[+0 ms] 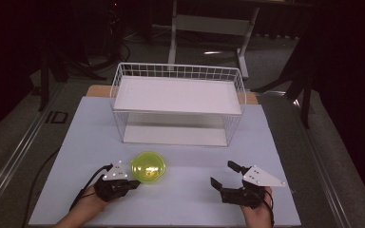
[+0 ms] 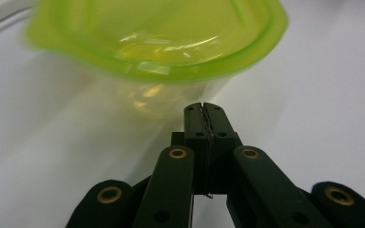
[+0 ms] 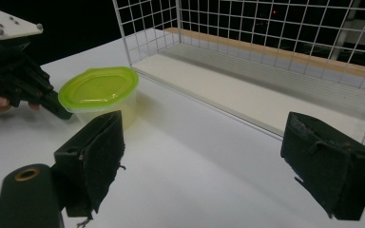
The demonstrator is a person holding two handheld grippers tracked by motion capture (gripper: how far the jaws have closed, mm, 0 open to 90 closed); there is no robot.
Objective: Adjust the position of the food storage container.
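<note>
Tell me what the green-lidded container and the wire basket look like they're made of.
Container: looks like plastic. The lime-green lid is translucent and glossy with sharp highlights, and the body below is clear and tinted. Wire basket: probably metal wire with a white coating, judging by the thin, straight, evenly welded grid. The shelf inside it is a flat, matte white panel, and its material can't be told.

Container [image 1: 148, 167] showing translucent lime-green, lid glinting. Both grippers' jaws appearing matte black with brass rivets. Wire basket [image 1: 178, 71] showing a white grid pattern. Tabletop [image 1: 185, 199] reading pale white.
</note>
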